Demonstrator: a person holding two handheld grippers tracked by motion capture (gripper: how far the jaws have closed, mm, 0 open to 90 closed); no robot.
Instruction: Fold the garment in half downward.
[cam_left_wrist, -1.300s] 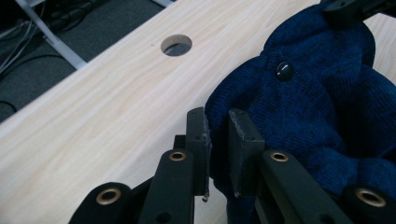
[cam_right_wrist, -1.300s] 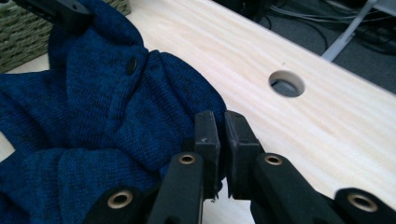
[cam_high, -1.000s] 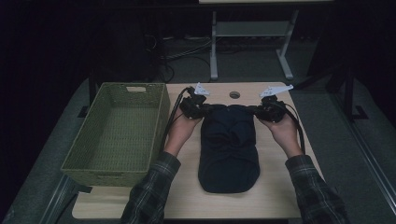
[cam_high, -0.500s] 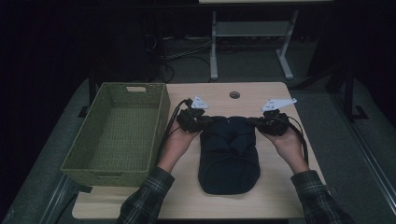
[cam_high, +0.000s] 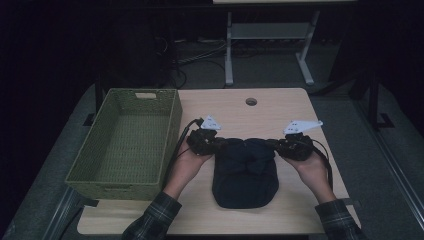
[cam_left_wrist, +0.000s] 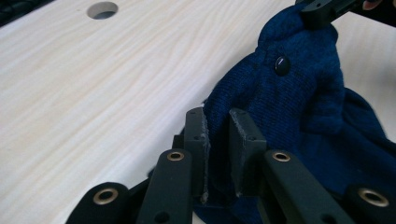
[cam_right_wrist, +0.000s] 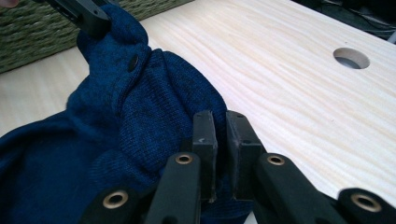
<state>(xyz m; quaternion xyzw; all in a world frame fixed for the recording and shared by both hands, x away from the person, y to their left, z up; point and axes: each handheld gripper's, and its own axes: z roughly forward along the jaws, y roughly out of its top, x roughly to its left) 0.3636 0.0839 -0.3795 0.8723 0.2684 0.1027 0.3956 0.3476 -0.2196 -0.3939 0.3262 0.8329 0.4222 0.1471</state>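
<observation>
High view: a dark blue garment (cam_high: 245, 172) lies on a pale wooden surface (cam_high: 280, 107), bunched at its far edge and spreading toward the person. The left claw (cam_high: 220, 144) grips the far left corner of the garment and the right claw (cam_high: 274, 145) grips the far right corner, so the cloth sits between the two claws and trails back from them toward the person. Each claw is held in a hand, with plaid sleeves (cam_high: 155, 220) behind. A green woven basket (cam_high: 172, 130) stands just beyond the left claw's outer side, apart from the cloth. A round hole (cam_high: 251, 101) in the surface lies ahead of both claws. Left gripper view: the two black jaws of the left claw (cam_left_wrist: 217, 135) are closed on a fold of the blue knit, which fills the narrow gap between them. Ahead of the jaws the cloth rises in a ridge bearing a dark button (cam_left_wrist: 281, 65), and the other claw pinches its far end at the top of the view. Bare wood lies to the left of the jaws. Right gripper view: the right claw (cam_right_wrist: 219, 137) is likewise shut on a fold of the knit. The garment piles up to the left of the jaws, a button (cam_right_wrist: 133, 62) shows on its ridge, and the basket wall (cam_right_wrist: 28, 32) lies beyond.
</observation>
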